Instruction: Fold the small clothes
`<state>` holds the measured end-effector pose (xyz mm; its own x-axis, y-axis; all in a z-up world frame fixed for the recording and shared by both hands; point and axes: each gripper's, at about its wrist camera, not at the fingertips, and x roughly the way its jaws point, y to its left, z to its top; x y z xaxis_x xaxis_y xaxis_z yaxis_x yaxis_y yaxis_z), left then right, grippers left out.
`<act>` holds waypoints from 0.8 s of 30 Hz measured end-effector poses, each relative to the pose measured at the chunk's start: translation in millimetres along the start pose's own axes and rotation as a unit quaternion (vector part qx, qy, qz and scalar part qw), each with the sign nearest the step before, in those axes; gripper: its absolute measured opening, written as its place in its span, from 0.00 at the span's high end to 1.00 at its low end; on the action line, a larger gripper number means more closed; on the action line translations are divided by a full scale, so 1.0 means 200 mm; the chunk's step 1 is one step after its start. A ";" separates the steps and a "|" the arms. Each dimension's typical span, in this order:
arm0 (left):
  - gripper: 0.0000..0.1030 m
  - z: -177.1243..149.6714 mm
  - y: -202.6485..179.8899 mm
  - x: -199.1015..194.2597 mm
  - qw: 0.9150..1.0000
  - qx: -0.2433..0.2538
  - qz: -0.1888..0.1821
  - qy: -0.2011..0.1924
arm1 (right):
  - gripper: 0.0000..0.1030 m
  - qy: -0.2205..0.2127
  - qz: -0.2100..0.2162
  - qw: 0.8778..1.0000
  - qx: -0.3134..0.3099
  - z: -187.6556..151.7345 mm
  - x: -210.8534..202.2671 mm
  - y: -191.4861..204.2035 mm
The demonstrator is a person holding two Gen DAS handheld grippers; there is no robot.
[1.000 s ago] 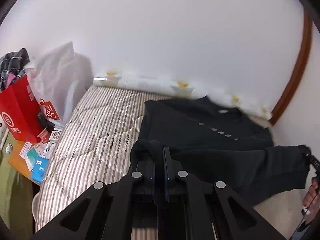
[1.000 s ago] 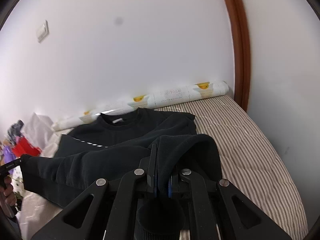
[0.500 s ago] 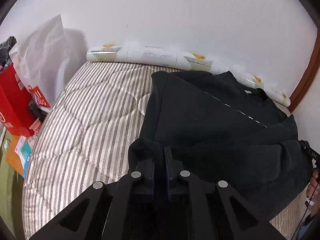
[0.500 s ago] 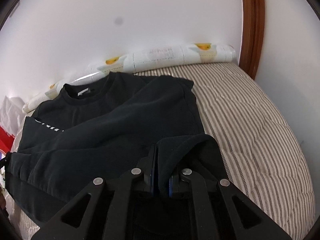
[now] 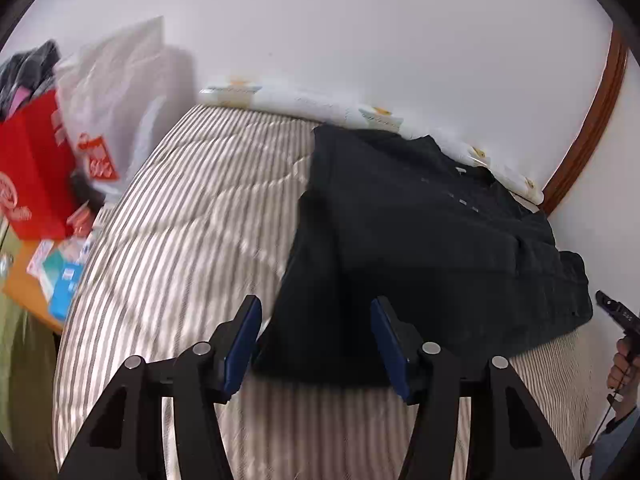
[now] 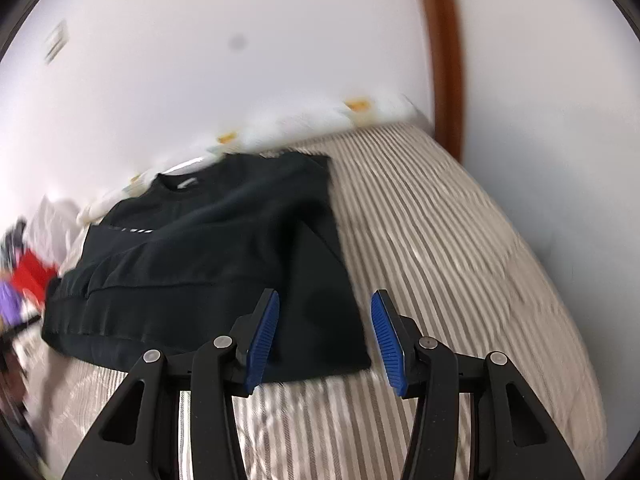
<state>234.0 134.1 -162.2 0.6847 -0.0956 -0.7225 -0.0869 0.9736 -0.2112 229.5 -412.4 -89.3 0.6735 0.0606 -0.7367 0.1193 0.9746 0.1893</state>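
Left gripper (image 5: 316,340) and right gripper (image 6: 324,336): jaws just opened, parted wide, nothing pinched. Near corners of black sweatshirt (image 5: 420,248) seen between pads, released so fold stays. Sweatshirt laid folded on striped mattress (image 5: 180,240), toward 12 o'clock.

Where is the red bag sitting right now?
In the left wrist view, the red bag stands at the far left, off the striped bed, beside a white plastic bag.
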 end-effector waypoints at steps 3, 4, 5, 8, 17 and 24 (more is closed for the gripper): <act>0.44 -0.08 0.05 -0.02 1.000 -0.001 0.011 0.011 | 0.55 0.008 0.003 1.000 0.021 -0.04 0.04 -0.05; 0.44 -0.09 0.06 -0.02 1.000 -0.002 0.008 0.015 | 0.55 0.012 0.002 1.000 0.022 -0.05 0.06 -0.06; 0.44 -0.11 0.07 -0.02 1.000 -0.004 0.000 0.020 | 0.55 0.015 0.004 1.000 0.023 -0.05 0.08 -0.06; 0.42 -0.13 0.08 -0.01 0.999 -0.012 -0.033 0.021 | 0.55 0.012 0.025 0.999 0.035 -0.05 0.14 -0.07; 0.49 -0.06 0.08 0.17 0.998 -0.038 -0.049 0.029 | 0.55 0.034 0.039 0.998 0.040 -0.01 0.28 -0.02; 0.85 -0.06 0.02 0.18 0.999 -0.029 -0.040 0.023 | 0.84 0.019 0.049 0.999 0.013 -0.03 0.22 0.02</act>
<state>249.8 132.0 -198.0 0.6572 -0.1841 -0.7309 -0.0752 0.9489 -0.3066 255.0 -404.3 -125.6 0.6547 0.1643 -0.7378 0.0738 0.9575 0.2787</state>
